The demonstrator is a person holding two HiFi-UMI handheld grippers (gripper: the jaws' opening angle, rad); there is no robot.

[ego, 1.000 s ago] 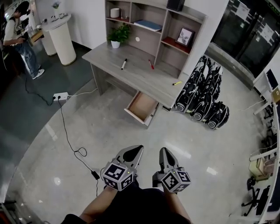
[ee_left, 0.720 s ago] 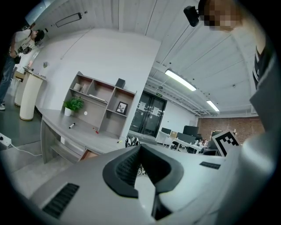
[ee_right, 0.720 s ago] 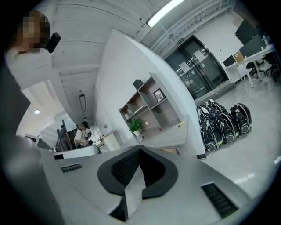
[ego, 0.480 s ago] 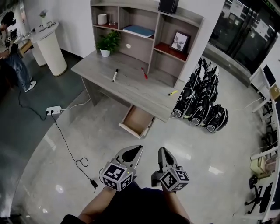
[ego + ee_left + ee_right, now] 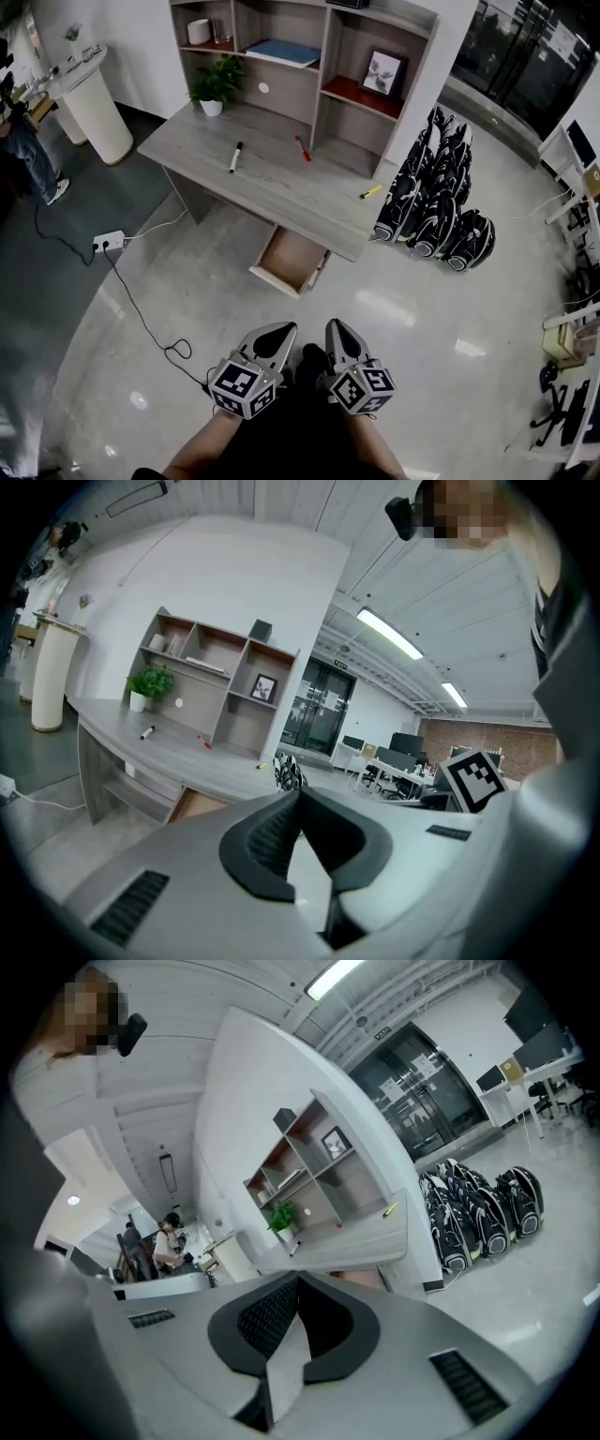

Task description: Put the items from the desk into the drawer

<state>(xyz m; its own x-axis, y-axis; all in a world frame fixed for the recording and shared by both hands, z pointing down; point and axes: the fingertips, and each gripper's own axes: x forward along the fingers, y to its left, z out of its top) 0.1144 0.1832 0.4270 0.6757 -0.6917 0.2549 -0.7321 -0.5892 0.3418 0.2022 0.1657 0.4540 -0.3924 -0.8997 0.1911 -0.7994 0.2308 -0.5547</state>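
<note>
A grey wooden desk (image 5: 281, 192) stands ahead with an open drawer (image 5: 290, 262) pulled out from its front. On the desktop lie a black-and-white marker (image 5: 235, 156), a red pen (image 5: 302, 148) and a yellow highlighter (image 5: 371, 191). Both grippers hang low over the floor, well short of the desk. My left gripper (image 5: 285, 330) is shut and holds nothing. My right gripper (image 5: 334, 327) is likewise shut and empty. The left gripper view shows the marker (image 5: 147, 732) and the red pen (image 5: 202, 743) far off; the right gripper view shows the highlighter (image 5: 390, 1209).
A shelf unit (image 5: 309, 56) with a potted plant (image 5: 215, 87), a blue book and a framed picture backs the desk. Black golf bags (image 5: 433, 200) lean at the desk's right. A power strip (image 5: 108, 241) and cable (image 5: 141, 319) trail on the floor at left. A white pedestal (image 5: 89, 103) and a person stand far left.
The view has moved closer to the desk and shifted right; the desk and drawer sit lower and larger in the head view. Both grippers stay shut, side by side.
</note>
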